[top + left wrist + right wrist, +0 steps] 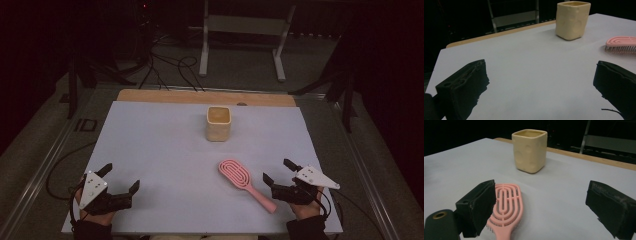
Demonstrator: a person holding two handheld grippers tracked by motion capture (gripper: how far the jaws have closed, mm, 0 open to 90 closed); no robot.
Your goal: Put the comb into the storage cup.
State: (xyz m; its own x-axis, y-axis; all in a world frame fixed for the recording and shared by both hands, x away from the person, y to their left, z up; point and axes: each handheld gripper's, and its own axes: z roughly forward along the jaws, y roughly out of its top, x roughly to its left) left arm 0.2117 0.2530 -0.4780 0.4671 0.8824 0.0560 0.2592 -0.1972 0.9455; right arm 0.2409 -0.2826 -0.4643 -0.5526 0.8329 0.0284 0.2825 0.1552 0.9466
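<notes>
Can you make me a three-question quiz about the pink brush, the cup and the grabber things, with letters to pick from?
1. Where does the pink hairbrush lie?
A. inside the cup
B. flat on the white table top, near the right gripper
C. on the floor

2. What colour is the cup?
A. blue
B. green
C. pale yellow

3. How do the right gripper's jaws stand?
A. open, holding nothing
B. shut on the brush handle
C. shut on the cup

Answers: 1 B, the high view shows the brush flat beside that gripper. 2 C, the cup looks cream yellow in every view. 3 A, the right gripper view shows both jaws wide apart with only bare table top between them.
</notes>
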